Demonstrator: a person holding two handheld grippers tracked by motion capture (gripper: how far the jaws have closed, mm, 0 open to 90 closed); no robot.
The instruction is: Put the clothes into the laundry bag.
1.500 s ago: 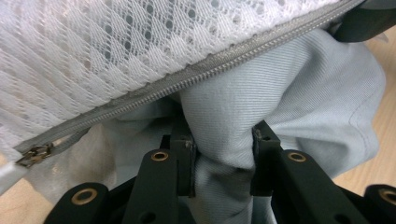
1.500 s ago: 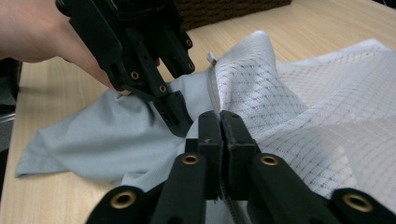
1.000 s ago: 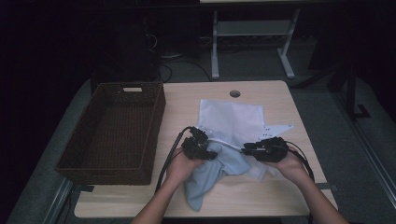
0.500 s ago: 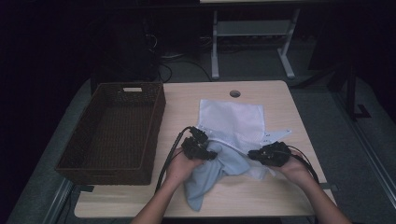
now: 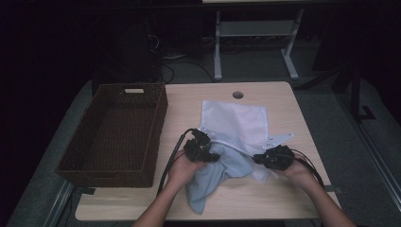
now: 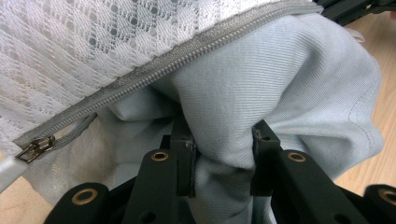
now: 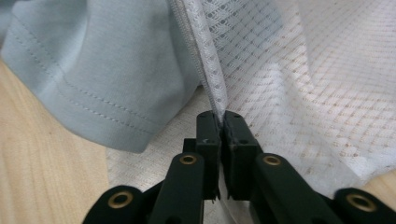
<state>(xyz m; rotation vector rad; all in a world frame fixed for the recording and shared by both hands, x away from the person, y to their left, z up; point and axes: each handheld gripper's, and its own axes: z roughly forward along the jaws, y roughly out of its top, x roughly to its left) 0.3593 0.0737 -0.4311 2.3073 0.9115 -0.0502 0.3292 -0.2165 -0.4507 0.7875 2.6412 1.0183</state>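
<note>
A white mesh zip bag (image 5: pixel 234 120) lies flat on the wooden table (image 5: pixel 189 101), its mouth facing the person. A light blue garment (image 5: pixel 215 175) spills from that mouth toward the table's front. My left gripper (image 5: pixel 208 153) is shut on a thick fold of the blue garment (image 6: pixel 261 79), just under the bag's grey zipper (image 6: pixel 187 58). My right gripper (image 5: pixel 262 158) has just been closing and now pinches the mesh bag's zipper edge (image 7: pixel 215 88) between its jaws (image 7: pixel 221 116). The garment's hem (image 7: pixel 107 60) lies to the left of them.
A dark wicker basket (image 5: pixel 158 123) stands on the table's left side, close to my left hand. A cable hole (image 5: pixel 238 95) sits near the table's far edge. Bare wood lies in front of the garment and to the right of the bag.
The right gripper has slipped a little toward the table's front while staying at the bag's edge. The left gripper and the garment fold have kept still.
</note>
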